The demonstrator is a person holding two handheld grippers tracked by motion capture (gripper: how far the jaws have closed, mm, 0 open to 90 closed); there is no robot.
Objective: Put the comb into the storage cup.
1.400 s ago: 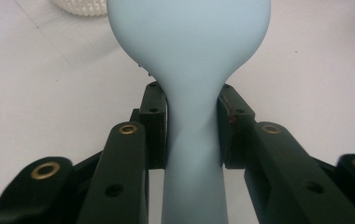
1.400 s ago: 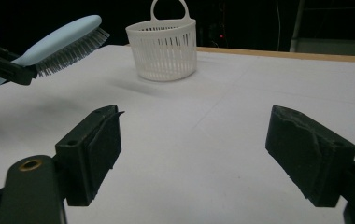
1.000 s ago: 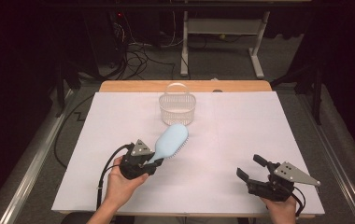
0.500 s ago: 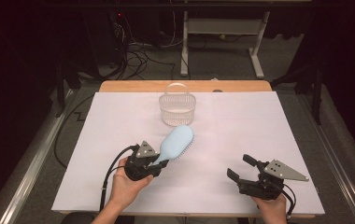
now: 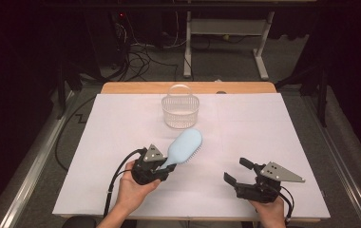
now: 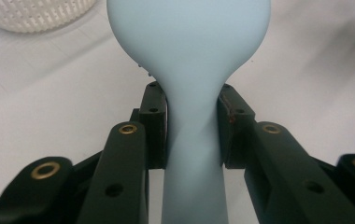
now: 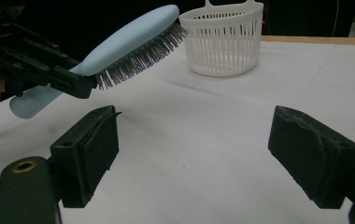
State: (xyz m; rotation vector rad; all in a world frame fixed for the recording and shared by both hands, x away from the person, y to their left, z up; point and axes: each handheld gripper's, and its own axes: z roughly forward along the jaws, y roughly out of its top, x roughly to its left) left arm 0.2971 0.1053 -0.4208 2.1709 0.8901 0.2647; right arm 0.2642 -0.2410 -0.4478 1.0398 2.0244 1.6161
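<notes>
High view: the left gripper (image 5: 162,164) is clenched on the narrow neck of a pale blue hairbrush (image 5: 184,147), whose head points ahead of it toward the white basket (image 5: 180,105) beyond. The right gripper (image 5: 239,172) hangs released, well apart to the side. Compared with a second ago, the brush sits a little nearer the person and the right gripper has edged inward.

Left gripper view: both pads (image 6: 154,123) press the tapered handle; being smooth and slanted, the brush could slide or pivot if tilted further.

Right gripper view: the jaws stand wide over the bare surface (image 7: 222,140), with the brush raised, bristles (image 7: 138,58) downward, ahead and to the left.
</notes>
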